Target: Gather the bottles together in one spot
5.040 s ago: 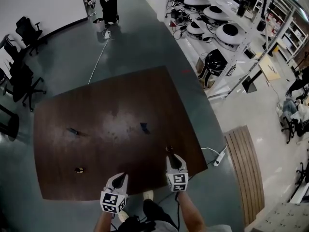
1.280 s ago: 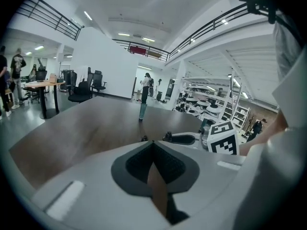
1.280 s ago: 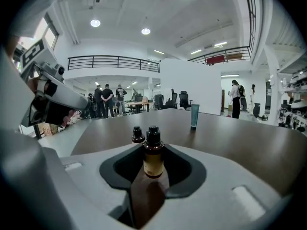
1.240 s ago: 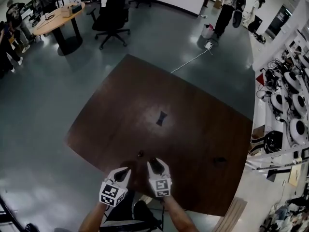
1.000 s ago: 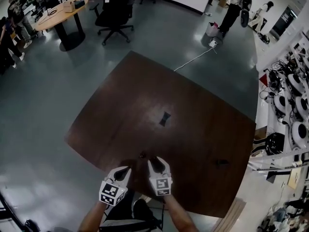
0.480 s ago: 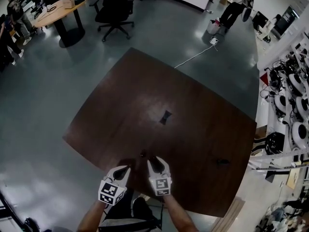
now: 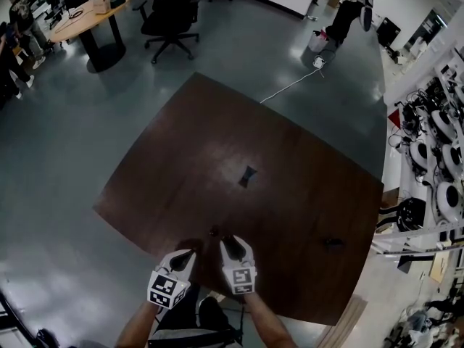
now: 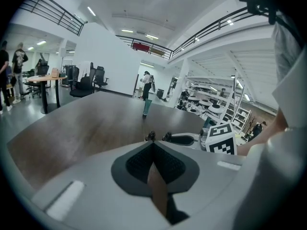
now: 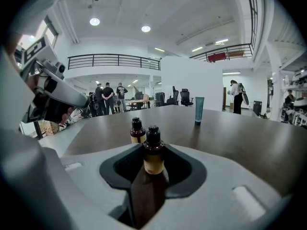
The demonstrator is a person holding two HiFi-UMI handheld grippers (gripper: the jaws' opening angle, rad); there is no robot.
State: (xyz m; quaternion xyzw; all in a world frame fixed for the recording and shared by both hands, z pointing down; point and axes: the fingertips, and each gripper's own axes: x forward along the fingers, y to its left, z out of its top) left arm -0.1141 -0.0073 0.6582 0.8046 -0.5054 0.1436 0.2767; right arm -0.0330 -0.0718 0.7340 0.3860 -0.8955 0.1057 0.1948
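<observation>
**Side by side at the near edge**

The right gripper [image 7: 230, 243] pinches a small brown bottle [image 9: 154, 156] upright between its jaws, just inside the near edge of the brown table [image 7: 290, 143]. A 2nd brown bottle [image 9: 137, 131] stands just beside it, not touching. The left gripper [image 7: 185, 256] hovers alongside at that same edge, its jaws pressed together on nothing. A teal tube [image 7: 248, 176] stands upright near the table's middle.
</observation>
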